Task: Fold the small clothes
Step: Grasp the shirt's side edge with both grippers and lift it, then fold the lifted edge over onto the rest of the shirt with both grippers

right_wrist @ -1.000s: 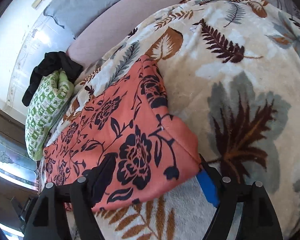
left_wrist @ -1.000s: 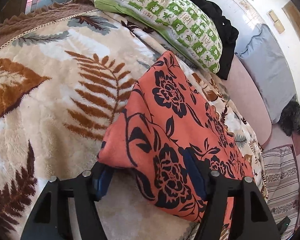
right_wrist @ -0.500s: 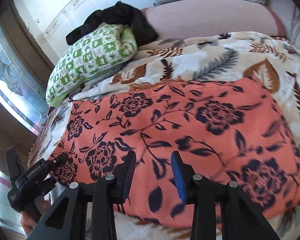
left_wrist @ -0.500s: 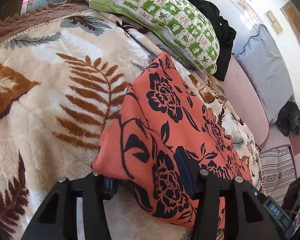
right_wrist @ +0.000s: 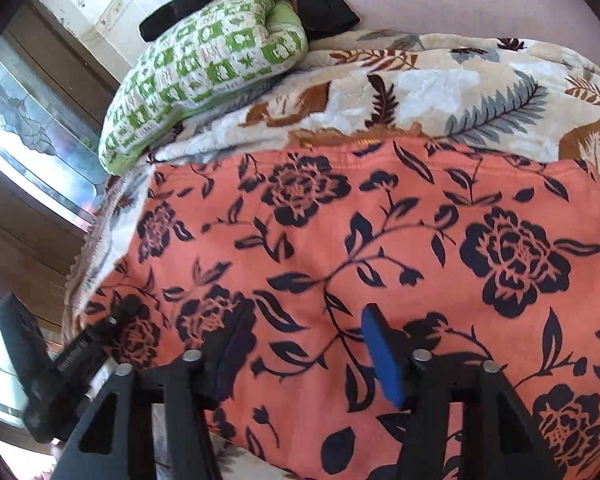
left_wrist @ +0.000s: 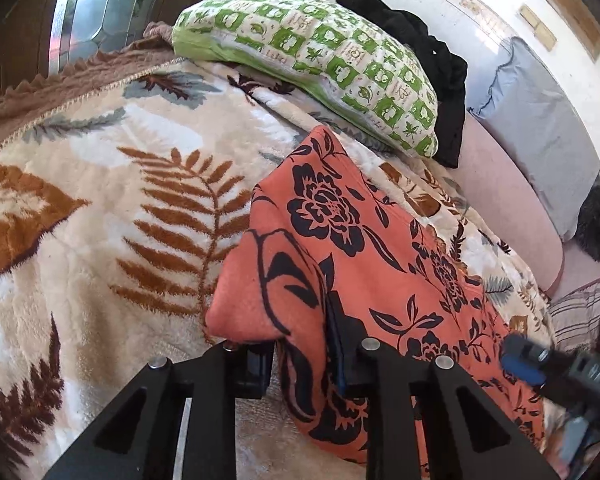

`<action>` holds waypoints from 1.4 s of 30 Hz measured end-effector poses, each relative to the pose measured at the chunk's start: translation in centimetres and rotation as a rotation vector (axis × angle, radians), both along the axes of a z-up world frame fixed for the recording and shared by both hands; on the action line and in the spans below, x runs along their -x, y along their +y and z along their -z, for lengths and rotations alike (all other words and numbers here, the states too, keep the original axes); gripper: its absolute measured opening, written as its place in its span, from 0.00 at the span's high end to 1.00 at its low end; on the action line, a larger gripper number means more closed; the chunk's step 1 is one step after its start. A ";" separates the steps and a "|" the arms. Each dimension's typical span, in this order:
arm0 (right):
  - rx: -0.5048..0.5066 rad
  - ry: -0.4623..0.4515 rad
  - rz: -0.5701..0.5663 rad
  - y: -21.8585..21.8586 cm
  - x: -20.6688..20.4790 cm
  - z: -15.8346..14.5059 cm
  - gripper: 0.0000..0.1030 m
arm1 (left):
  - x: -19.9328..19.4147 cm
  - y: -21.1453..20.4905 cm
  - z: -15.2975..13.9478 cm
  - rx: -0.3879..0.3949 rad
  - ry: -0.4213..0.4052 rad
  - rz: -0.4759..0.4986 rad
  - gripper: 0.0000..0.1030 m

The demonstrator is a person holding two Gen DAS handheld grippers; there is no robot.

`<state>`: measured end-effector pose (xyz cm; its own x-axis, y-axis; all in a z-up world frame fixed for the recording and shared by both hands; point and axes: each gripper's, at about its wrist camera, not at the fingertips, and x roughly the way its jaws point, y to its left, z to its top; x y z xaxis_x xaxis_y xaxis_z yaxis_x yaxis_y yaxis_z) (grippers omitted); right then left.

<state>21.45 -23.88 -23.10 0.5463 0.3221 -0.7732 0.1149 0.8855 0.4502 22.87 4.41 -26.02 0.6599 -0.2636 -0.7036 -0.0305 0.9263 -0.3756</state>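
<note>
An orange garment with black flowers [left_wrist: 364, 256] lies spread on the leaf-print blanket [left_wrist: 100, 208]. My left gripper [left_wrist: 300, 344] is shut on the garment's near left corner, with cloth bunched between the pads. The garment fills the right wrist view [right_wrist: 400, 248]. My right gripper [right_wrist: 304, 348] is open, hovering just above the garment's near middle, nothing between its pads. The right gripper's blue pad shows at the right in the left wrist view [left_wrist: 524, 364]. The left gripper shows at lower left in the right wrist view [right_wrist: 88, 344].
A green and white checked pillow [left_wrist: 312, 64] lies at the bed's far end with a black cloth [left_wrist: 432, 64] behind it. A pink couch [left_wrist: 504, 200] with a grey cushion [left_wrist: 540, 120] runs along the right. A window [right_wrist: 24, 128] is at left.
My left gripper closed on the garment's corner. My right gripper left the garment's right corner, swung to the near middle, narrowed, then opened wider.
</note>
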 end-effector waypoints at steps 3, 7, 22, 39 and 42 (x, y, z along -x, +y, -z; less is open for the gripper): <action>-0.057 -0.018 -0.072 1.4 -2.8 -3.0 0.24 | 0.8 -1.6 -1.2 -0.131 -0.081 0.043 0.79; -0.121 0.047 -0.222 4.4 -7.7 -5.3 0.17 | 2.3 -4.3 -2.7 -0.341 -0.221 0.154 0.80; 0.147 0.252 -0.367 13.2 -16.5 -3.5 0.17 | 7.6 -12.5 -1.8 -0.723 -0.452 0.467 0.87; 0.338 0.183 -0.408 13.6 -17.2 -2.1 0.84 | 8.1 -12.7 -2.4 -0.684 -0.496 0.493 0.89; 0.299 0.120 -0.363 9.6 -15.5 -4.6 0.84 | 9.2 -14.0 -3.3 -0.638 -0.553 0.523 0.90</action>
